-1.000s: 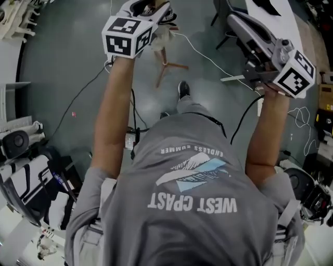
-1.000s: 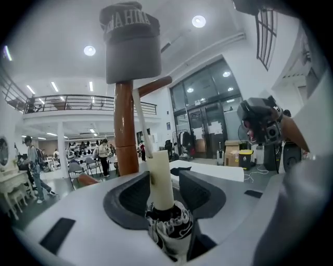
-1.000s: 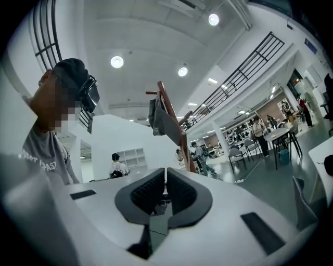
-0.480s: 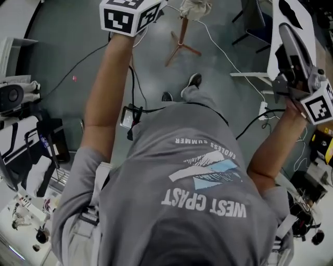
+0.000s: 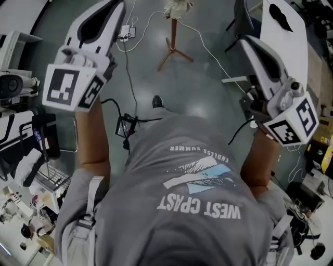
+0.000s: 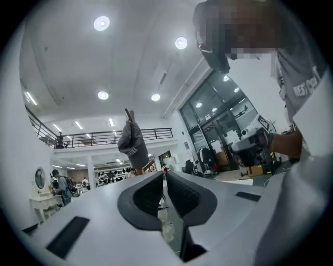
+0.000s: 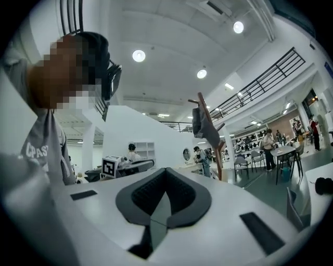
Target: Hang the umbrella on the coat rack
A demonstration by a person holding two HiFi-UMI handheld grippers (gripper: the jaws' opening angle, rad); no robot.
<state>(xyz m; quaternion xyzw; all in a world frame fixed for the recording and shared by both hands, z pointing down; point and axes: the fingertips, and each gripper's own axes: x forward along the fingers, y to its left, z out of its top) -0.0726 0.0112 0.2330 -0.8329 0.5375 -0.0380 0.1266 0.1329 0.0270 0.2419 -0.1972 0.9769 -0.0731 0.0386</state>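
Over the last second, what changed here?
Left gripper pulled back from the coat rack toward the person; its jaws have just been closing, with nothing between them. Right gripper drew back too, shut and empty. The umbrella stays hanging on the rack; the rack has not moved.

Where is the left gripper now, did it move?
Yes. The left gripper has drawn back from the coat rack, leftward and toward the person. Its jaws have just been closing, nothing between them.
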